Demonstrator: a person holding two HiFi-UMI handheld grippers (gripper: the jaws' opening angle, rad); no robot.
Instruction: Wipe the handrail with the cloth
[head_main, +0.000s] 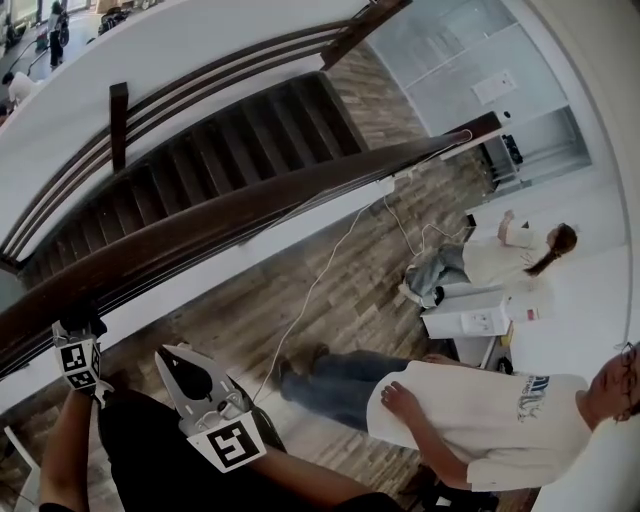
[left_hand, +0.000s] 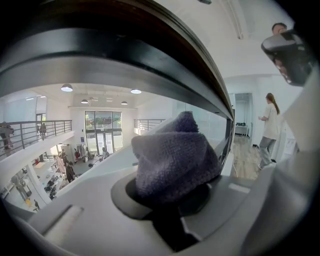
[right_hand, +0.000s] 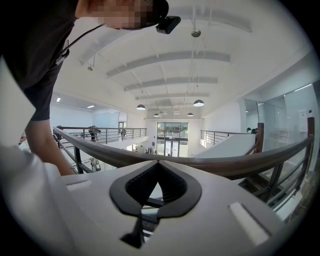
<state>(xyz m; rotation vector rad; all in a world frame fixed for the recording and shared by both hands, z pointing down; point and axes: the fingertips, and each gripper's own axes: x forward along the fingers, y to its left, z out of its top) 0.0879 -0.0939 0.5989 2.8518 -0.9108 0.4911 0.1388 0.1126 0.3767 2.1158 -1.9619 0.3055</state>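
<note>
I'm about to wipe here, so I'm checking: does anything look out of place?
A loose white cable trails across the wooden floor below the handrail, a possible trip hazard. Nothing else looks spilled, damaged or askew.

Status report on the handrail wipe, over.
Left gripper shut on cloth, right by handrail; contact unclear. Right gripper shut, empty. Nothing seen lying on it.

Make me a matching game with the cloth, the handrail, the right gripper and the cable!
Things:
1. cloth
2. handrail
3. right gripper
4. cable

Descriptions:
A. dark brown and curved
B. white and thin
C. greyish purple, pinched in the left gripper
D. shut, holding nothing

Pairs: 1-C, 2-A, 3-D, 4-B
</note>
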